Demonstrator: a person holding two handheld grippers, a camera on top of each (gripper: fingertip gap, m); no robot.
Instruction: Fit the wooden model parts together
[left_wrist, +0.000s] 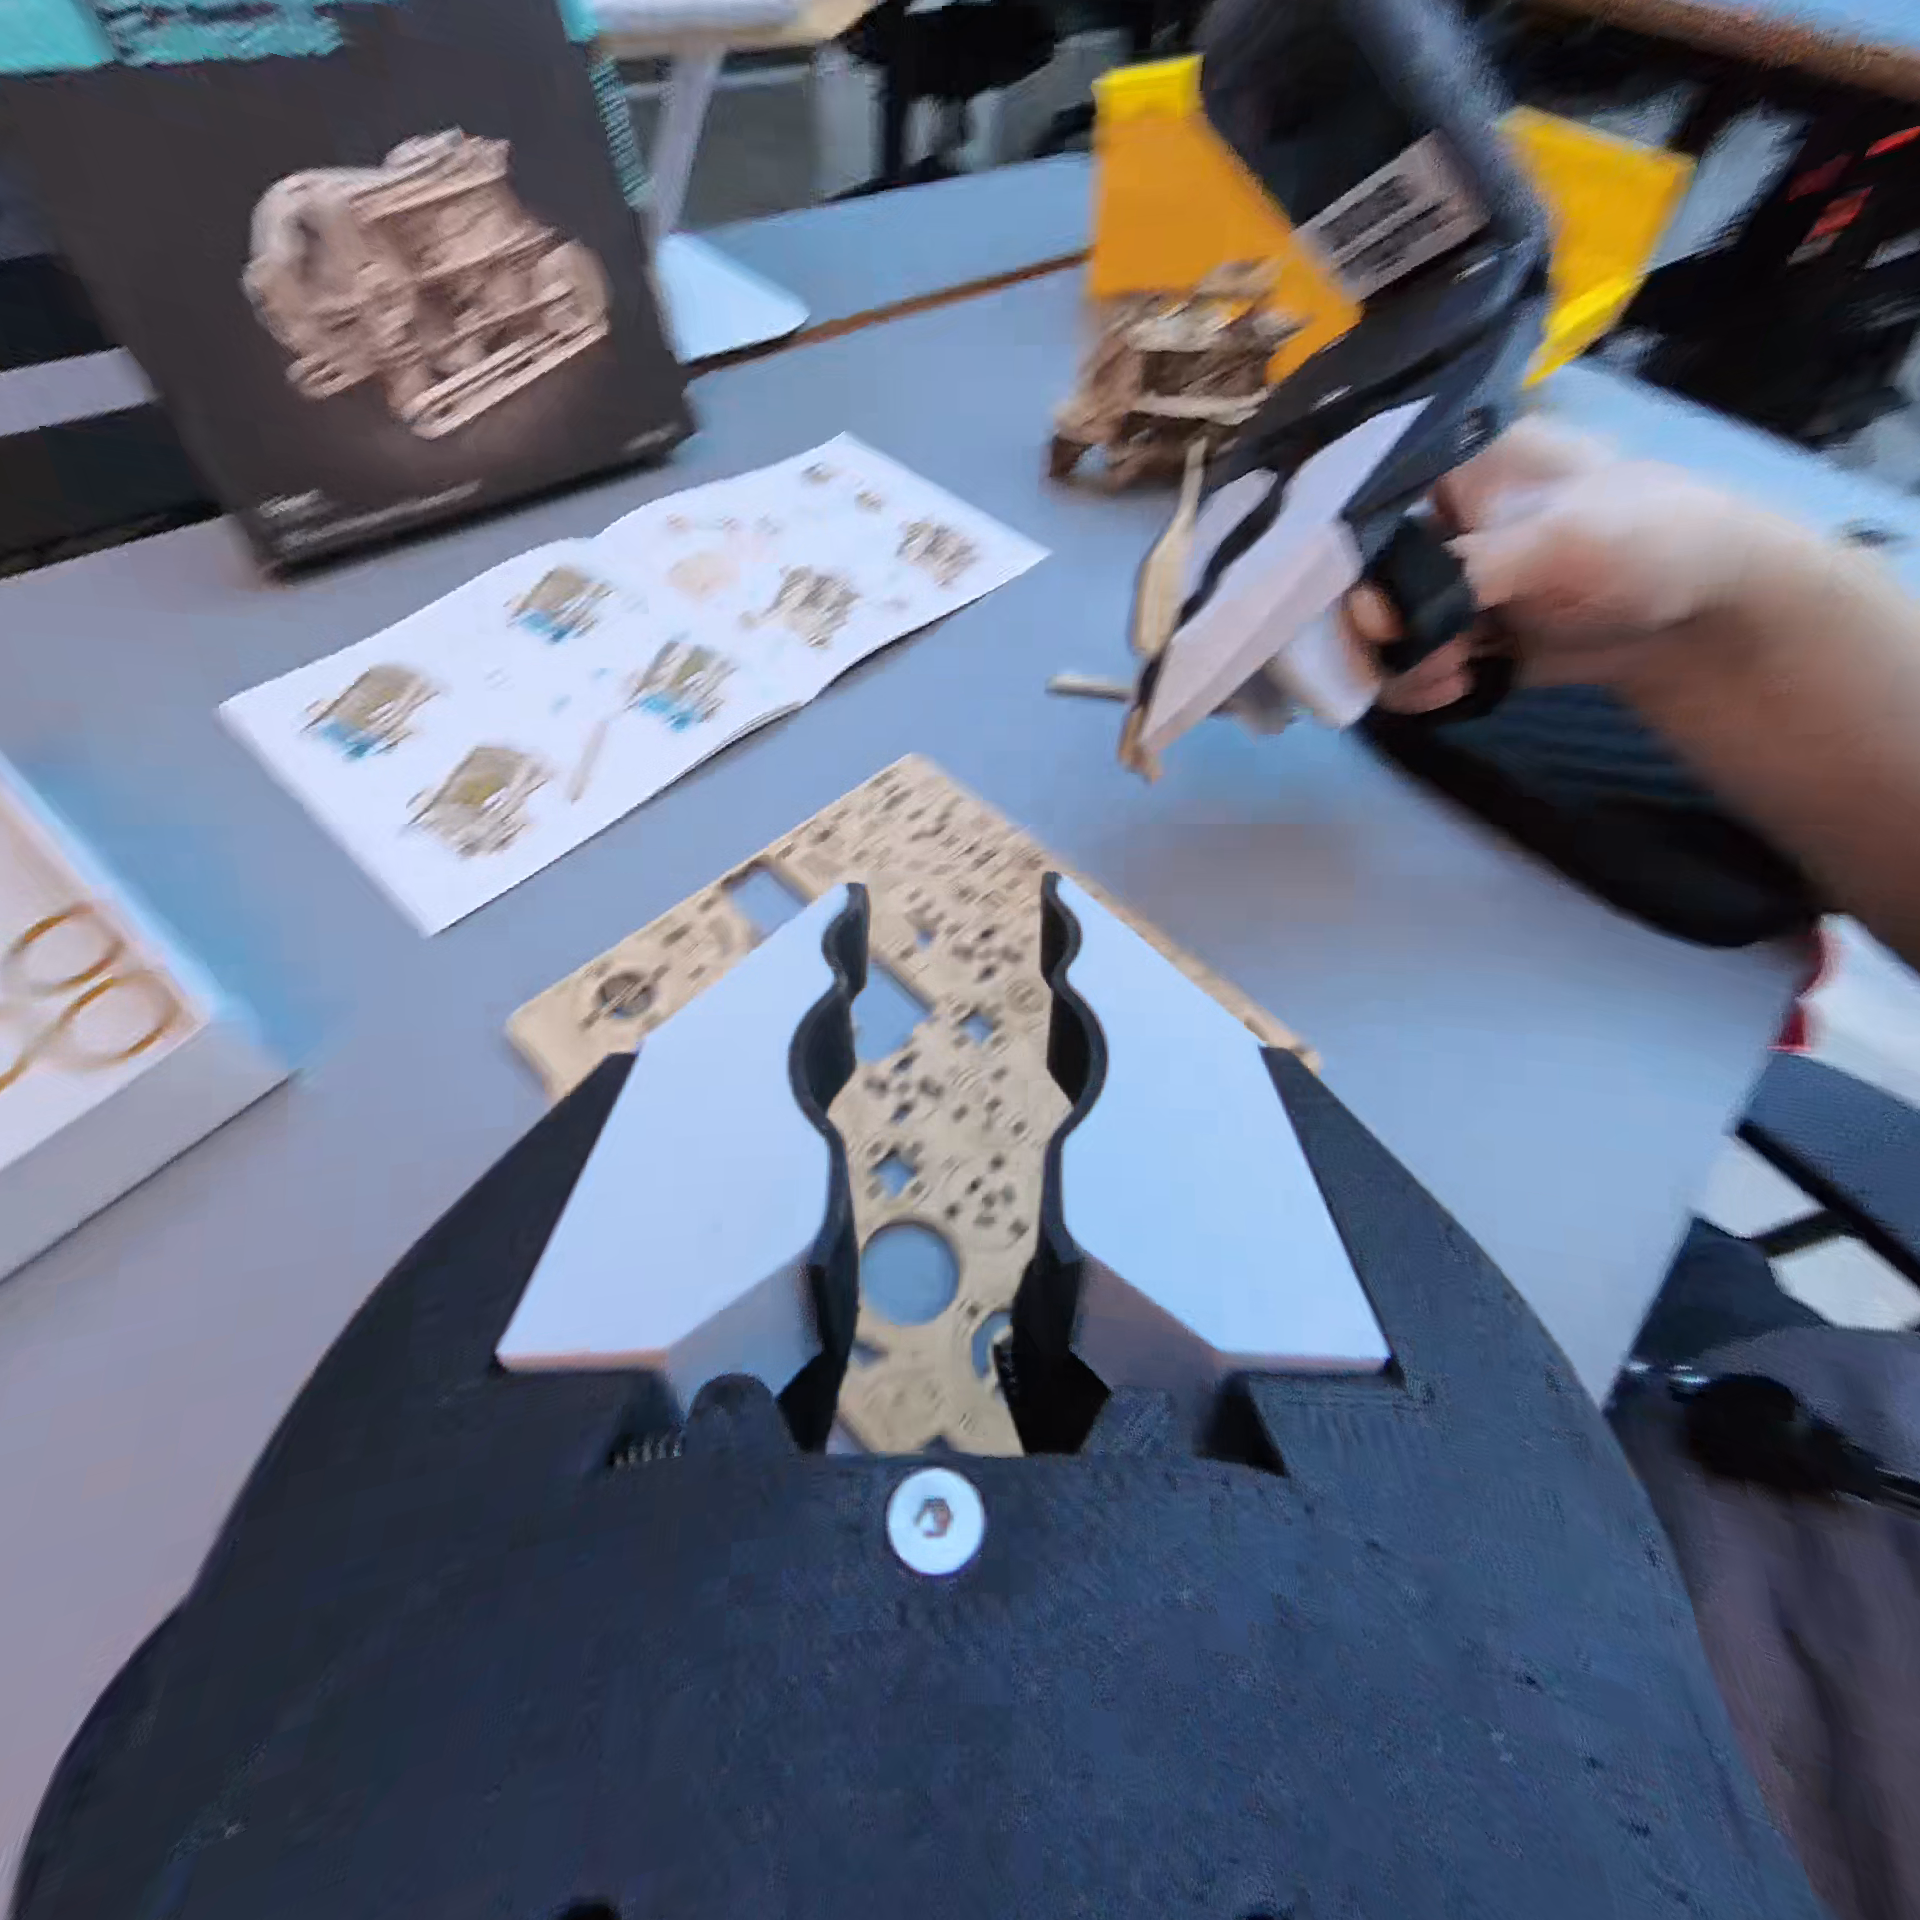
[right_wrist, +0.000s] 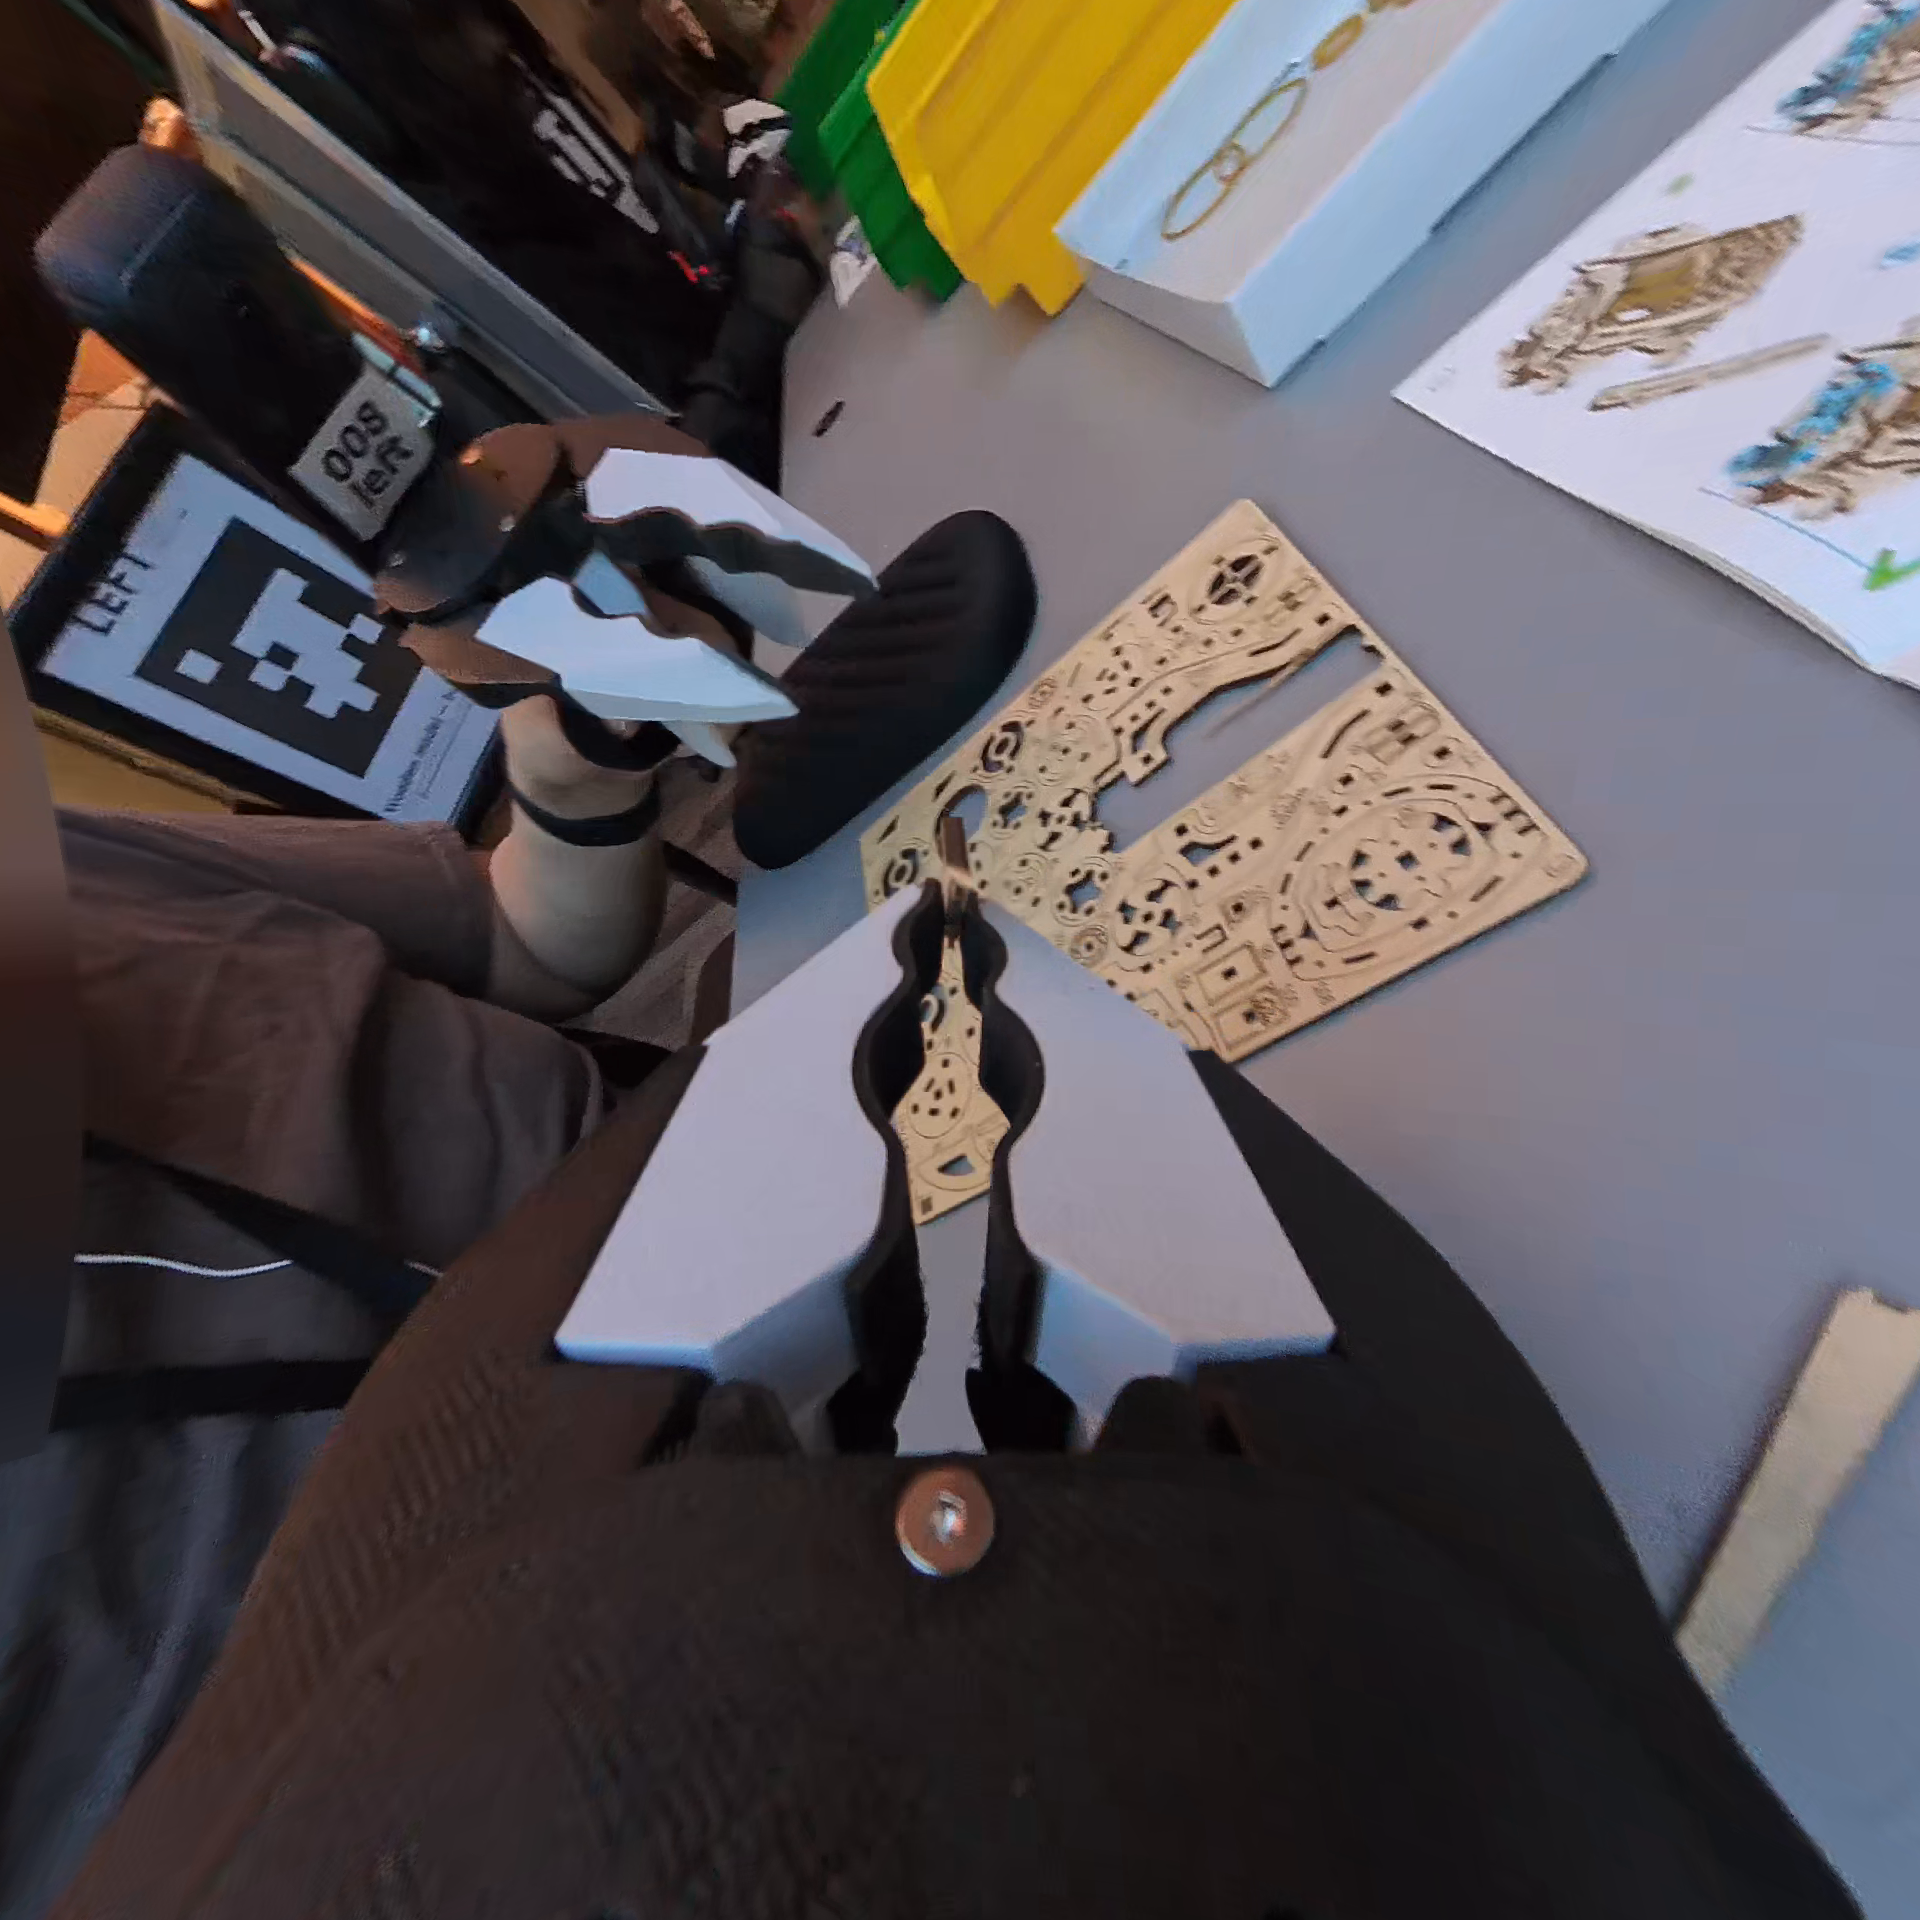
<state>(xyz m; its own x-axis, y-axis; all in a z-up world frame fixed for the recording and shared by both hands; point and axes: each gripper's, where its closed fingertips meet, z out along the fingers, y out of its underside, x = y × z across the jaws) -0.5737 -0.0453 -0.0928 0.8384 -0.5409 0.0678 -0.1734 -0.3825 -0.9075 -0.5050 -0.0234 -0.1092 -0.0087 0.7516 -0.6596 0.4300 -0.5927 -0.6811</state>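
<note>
Nearest the left wrist camera, the black-and-white left gripper (left_wrist: 951, 904) hovers with its fingers apart and nothing between them, above the flat laser-cut plywood parts sheet (left_wrist: 935, 1122) lying on the grey table (left_wrist: 1403, 1039). Beyond the sheet, to the left, lies the open white instruction booklet (left_wrist: 623, 675), and behind it stands the dark model box (left_wrist: 343, 281) with a picture of the finished model. At far right sits the partly built wooden model (left_wrist: 1164, 384) in front of a yellow bin (left_wrist: 1174, 218). A white tray holding rubber bands (left_wrist: 83, 1029) lies at the left edge.

From the right wrist camera, the right gripper (right_wrist: 954, 899) is clamped on a small thin wooden piece (right_wrist: 953, 862) that sticks out past its tips, held over the near edge of the parts sheet (right_wrist: 1299, 831). In the left wrist view this gripper (left_wrist: 1143, 717) is up at the right, gripped by a hand (left_wrist: 1621, 582); blur hides detail there. A loose plywood strip (right_wrist: 1787, 1496) lies at the near right.
</note>
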